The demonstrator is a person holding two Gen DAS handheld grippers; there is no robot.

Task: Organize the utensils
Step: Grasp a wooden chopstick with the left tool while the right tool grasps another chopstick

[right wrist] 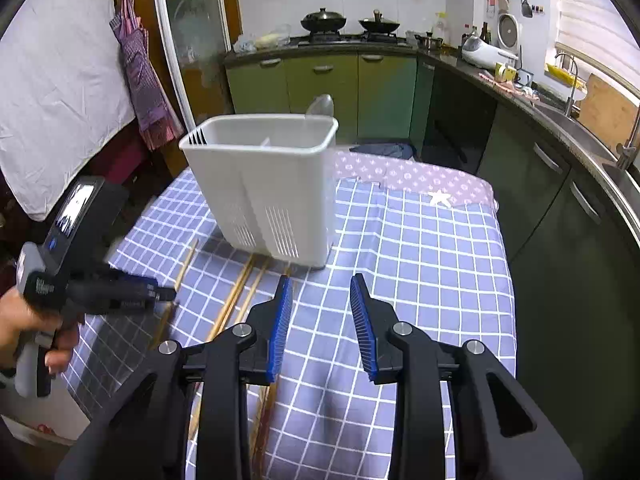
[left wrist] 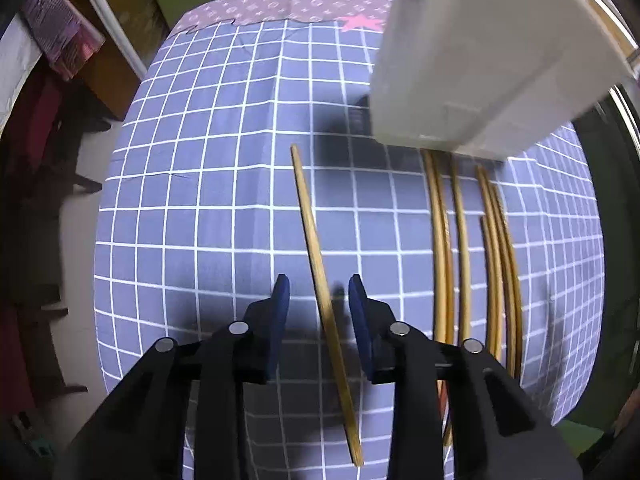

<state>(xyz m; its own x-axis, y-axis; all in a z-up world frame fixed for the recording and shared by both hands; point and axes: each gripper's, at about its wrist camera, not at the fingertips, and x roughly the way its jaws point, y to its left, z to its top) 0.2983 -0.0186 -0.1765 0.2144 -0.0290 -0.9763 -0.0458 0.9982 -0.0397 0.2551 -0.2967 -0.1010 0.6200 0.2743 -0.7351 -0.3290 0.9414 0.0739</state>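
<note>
Left gripper point(left wrist: 318, 298) pointed steeply down over the checked cloth point(left wrist: 200, 200), near the cloth's near edge. Jaws spread, blue pads point(left wrist: 280, 312) either side of a single chopstick point(left wrist: 316, 248), not touching it. Chopstick flat on the cloth, running from the near edge toward the middle, apart from the rest. Bare cloth to its left as far as the left edge; dark floor beyond that edge.

Bundle of chopsticks point(left wrist: 464, 240) to the right, side by side and roughly parallel, far ends under the front of the white holder point(left wrist: 460, 72). Exact count not clear; several overlap.

Right gripper point(right wrist: 320, 300) above the cloth's near-right part, angled down. Jaws spread, nothing between the pads point(right wrist: 362, 320); only bare cloth below. Open cloth ahead and to the right up to the right edge, then dark cabinet fronts point(right wrist: 552, 184) close alongside.

Seen from the right wrist: hand point(right wrist: 28, 328) at the left edge holding the left gripper's body; chopsticks lying between it and the right gripper.

Holder point(right wrist: 264, 184) upright on the cloth's middle-left, slotted front, inner divider visible at the rim. One spoon point(right wrist: 320, 105) bowl standing up above the far rim; which compartment cannot be told. Rest of the interior hidden.

Far end of the cloth: patterned strip with a star point(right wrist: 439, 198). Beyond, counter with two woks point(right wrist: 323, 20).
</note>
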